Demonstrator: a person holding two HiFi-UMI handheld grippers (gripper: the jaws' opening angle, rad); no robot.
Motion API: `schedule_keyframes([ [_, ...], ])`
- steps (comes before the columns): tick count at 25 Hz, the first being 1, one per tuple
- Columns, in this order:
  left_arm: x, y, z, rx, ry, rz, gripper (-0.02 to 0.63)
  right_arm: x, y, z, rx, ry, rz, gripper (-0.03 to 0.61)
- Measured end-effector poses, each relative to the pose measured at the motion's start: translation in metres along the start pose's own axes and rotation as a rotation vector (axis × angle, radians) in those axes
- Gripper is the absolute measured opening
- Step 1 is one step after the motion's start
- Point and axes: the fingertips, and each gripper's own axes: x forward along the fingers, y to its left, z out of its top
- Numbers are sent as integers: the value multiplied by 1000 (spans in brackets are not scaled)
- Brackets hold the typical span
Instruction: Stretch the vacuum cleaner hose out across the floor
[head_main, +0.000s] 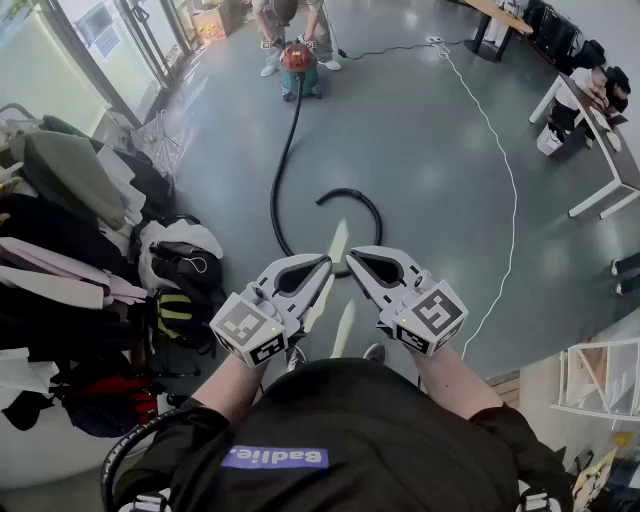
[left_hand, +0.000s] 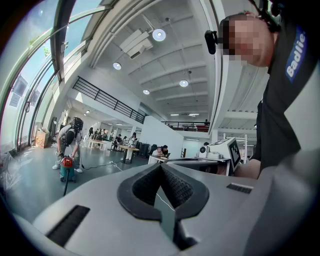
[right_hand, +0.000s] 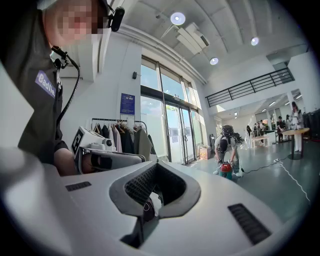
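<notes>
A red and teal vacuum cleaner (head_main: 298, 68) stands far off on the grey floor, with a person (head_main: 288, 14) bent over it. Its black hose (head_main: 276, 190) runs toward me and curls into a hook (head_main: 362, 203) just beyond my grippers. My left gripper (head_main: 324, 263) and right gripper (head_main: 353, 254) hang side by side in front of my chest, above the floor and clear of the hose. Both are shut with nothing between the jaws. The left gripper view shows the closed tips (left_hand: 161, 166) and the vacuum cleaner (left_hand: 66, 168); the right gripper view shows its closed tips (right_hand: 156, 164) and the vacuum cleaner (right_hand: 226, 170).
A rack of coats (head_main: 60, 200) and bags (head_main: 178, 262) crowds the left side. A white cable (head_main: 507, 170) loops across the floor on the right. White tables (head_main: 605, 150) with a seated person (head_main: 592, 88) stand at the far right, and a white shelf (head_main: 600, 380) nearer.
</notes>
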Motion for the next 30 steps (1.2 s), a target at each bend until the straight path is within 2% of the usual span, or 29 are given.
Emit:
schedule_keyframes([
  [13, 5, -2, -8, 0, 21, -8, -5, -5, -7, -10, 41, -15, -9, 3],
  [16, 9, -2, -16, -11, 37, -11, -5, -22, -23, -34, 89, 11, -46, 3],
  [20, 15, 1, -34, -43, 74, -6, -5, -64, -49, -76, 208, 37, -129, 3],
  [23, 30, 2, -42, -55, 97, -6, -5, -85, -66, -91, 257, 38, -167, 3],
  [30, 75, -18, -33, -10, 119, -20, -5, -104, -93, -68, 223, -21, -122, 3],
])
